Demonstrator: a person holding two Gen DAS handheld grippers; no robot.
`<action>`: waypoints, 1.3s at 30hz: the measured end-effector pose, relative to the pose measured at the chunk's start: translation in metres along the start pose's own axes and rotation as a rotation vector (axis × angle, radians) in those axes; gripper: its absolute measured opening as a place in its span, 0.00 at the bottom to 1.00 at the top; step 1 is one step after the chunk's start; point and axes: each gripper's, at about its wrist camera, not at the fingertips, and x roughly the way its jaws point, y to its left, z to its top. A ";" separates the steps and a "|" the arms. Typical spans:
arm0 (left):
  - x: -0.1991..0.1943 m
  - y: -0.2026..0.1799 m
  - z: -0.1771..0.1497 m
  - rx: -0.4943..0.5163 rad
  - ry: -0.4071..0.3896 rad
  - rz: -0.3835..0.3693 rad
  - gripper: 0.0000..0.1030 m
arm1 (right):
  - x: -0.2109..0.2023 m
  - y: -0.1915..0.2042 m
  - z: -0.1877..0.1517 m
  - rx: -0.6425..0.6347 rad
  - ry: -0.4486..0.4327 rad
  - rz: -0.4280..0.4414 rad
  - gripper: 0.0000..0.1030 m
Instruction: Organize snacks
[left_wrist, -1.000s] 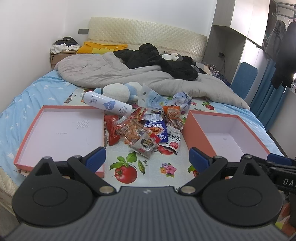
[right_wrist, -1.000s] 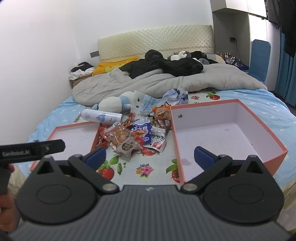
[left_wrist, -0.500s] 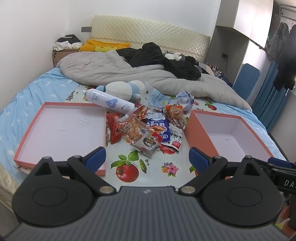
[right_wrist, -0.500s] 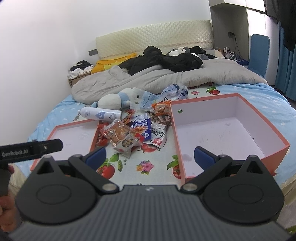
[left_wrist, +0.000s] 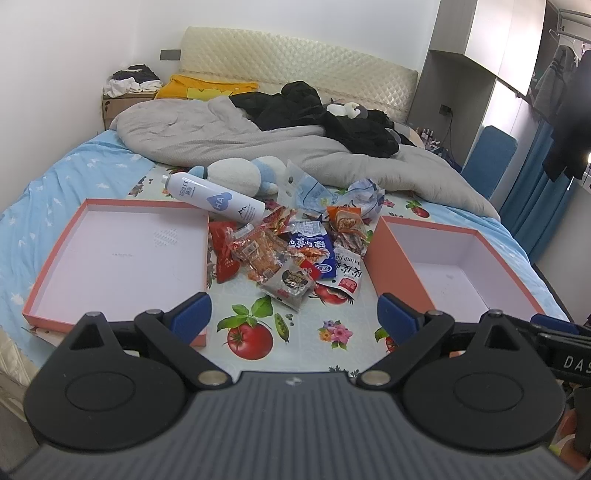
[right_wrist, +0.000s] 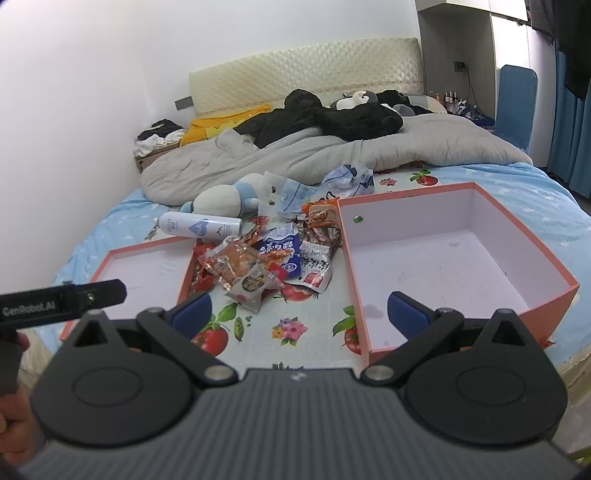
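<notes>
A heap of snack packets (left_wrist: 291, 254) (right_wrist: 269, 258) lies on the fruit-print cloth between two orange boxes. The shallow lid (left_wrist: 110, 258) (right_wrist: 147, 269) is on the left, the deep box (left_wrist: 461, 273) (right_wrist: 443, 266) on the right; both hold nothing. My left gripper (left_wrist: 293, 317) is open, hovering short of the heap over the cloth's near edge. My right gripper (right_wrist: 299, 310) is open too, between the heap and the deep box's near corner. In the right wrist view the left gripper's body (right_wrist: 62, 301) shows at the left edge, with a hand below it.
A white spray bottle (left_wrist: 218, 199) and a plush toy (left_wrist: 243, 177) lie behind the heap, with crumpled plastic bags (left_wrist: 332, 192). A grey quilt (left_wrist: 258, 144) and black clothes (left_wrist: 325, 118) fill the bed's far half. A blue chair (left_wrist: 487, 158) stands at the right.
Both grippers have drifted slightly forward towards the heap, so snacks and boxes look a little nearer and lower. Nothing was picked up; both stay open.
</notes>
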 end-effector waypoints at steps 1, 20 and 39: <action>0.000 0.000 0.000 0.001 0.000 0.000 0.95 | 0.000 0.000 0.000 0.001 0.001 0.000 1.00; 0.026 0.010 -0.005 0.011 0.019 -0.056 0.95 | 0.005 -0.007 0.011 0.160 -0.005 0.035 0.97; 0.152 0.046 -0.030 0.106 0.096 -0.126 0.94 | 0.141 0.024 0.009 0.117 0.009 0.049 0.70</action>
